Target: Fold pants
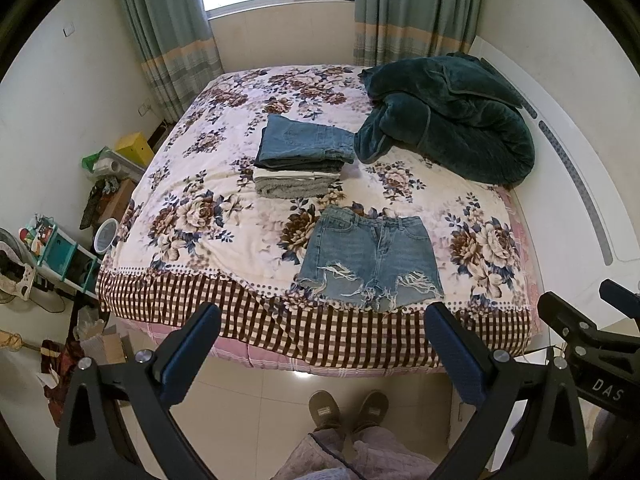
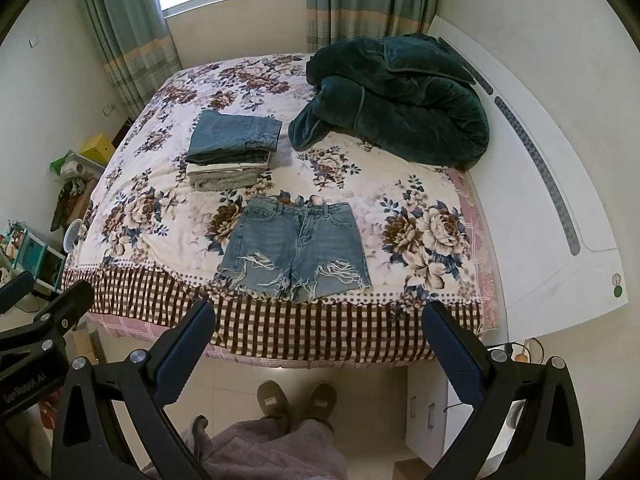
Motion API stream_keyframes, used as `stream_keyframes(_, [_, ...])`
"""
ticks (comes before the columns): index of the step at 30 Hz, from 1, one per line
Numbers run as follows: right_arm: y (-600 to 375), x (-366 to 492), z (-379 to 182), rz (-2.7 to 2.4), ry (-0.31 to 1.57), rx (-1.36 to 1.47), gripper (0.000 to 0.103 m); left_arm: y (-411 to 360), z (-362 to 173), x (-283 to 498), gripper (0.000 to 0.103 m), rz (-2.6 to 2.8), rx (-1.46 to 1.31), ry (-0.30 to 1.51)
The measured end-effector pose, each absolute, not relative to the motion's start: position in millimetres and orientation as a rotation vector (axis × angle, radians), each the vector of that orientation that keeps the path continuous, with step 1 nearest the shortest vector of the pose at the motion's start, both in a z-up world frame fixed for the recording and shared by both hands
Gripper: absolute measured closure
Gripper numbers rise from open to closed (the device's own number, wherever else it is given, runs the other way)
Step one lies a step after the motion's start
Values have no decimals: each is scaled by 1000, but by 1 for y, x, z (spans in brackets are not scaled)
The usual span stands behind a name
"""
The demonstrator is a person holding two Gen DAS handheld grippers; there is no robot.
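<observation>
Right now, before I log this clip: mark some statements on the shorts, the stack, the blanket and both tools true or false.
1. The denim shorts lie spread flat near the bed's front edge. True.
2. The left tool is shut on the shorts. False: it is open, short of the bed.
3. Folded jeans top the stack of folded clothes. True.
4. The green blanket is neatly folded. False: it lies bunched in a heap.
5. The right tool holds nothing. True.
</observation>
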State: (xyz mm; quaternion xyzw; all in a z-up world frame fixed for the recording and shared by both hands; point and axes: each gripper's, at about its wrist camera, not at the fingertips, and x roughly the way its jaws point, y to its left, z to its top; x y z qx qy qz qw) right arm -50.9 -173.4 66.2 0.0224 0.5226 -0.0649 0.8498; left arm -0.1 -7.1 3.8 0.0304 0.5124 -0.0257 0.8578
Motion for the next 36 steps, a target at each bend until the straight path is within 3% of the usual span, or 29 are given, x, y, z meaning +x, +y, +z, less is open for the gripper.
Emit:
stream_keyframes(24, [-171,-56,68,-135,1102,47,0,-9,30,17,0,-58,65,1073])
stream_keyframes(36, [-173,-56,58,-167,1139,76,0,-9,16,25,0,-33,81,1042])
